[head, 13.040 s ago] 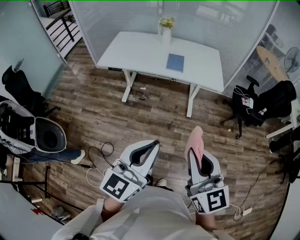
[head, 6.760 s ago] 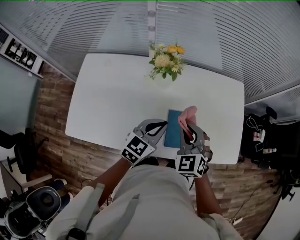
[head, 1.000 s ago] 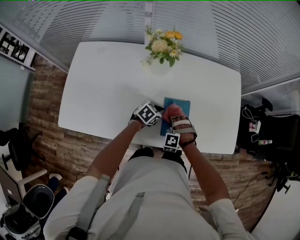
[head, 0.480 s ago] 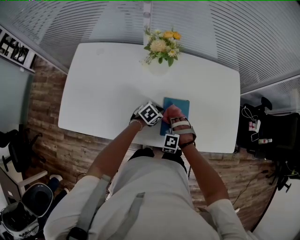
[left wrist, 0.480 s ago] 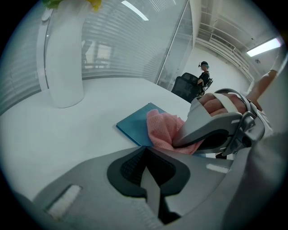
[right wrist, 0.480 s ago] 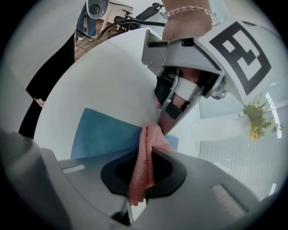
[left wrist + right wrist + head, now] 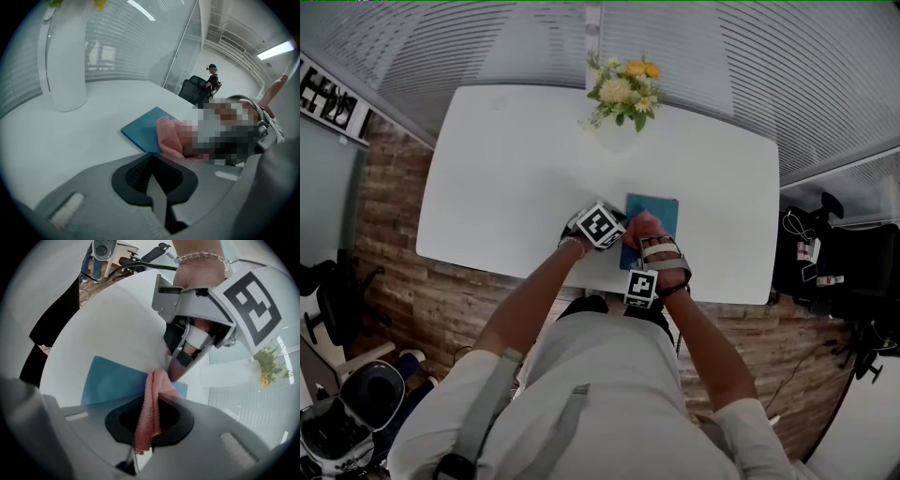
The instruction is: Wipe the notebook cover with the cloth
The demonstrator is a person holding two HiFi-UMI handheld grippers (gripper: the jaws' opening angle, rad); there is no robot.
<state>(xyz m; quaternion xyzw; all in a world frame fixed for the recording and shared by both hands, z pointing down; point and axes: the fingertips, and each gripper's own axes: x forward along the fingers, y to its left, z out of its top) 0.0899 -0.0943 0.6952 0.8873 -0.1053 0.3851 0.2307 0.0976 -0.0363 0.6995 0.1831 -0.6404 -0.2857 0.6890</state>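
A blue notebook (image 7: 659,212) lies flat on the white table (image 7: 506,187), near its front edge. My right gripper (image 7: 641,236) is over the notebook's near left part and is shut on a pink cloth (image 7: 638,225). In the right gripper view the cloth (image 7: 149,413) hangs from between the jaws onto the blue cover (image 7: 110,383). My left gripper (image 7: 619,223) is shut with nothing between its pads. Its tips (image 7: 172,372) come down at the notebook's left edge, right beside the cloth. The left gripper view shows the notebook (image 7: 143,129) with the cloth (image 7: 168,137) on it.
A white vase (image 7: 617,131) of yellow flowers (image 7: 623,86) stands at the table's back edge, beyond the notebook. A slatted glass wall runs behind the table. A black office chair (image 7: 825,272) stands to the right, on the wooden floor.
Since 13 s ago the person has walked up to the table and brought both grippers down to the notebook. Over the last second almost nothing has moved.
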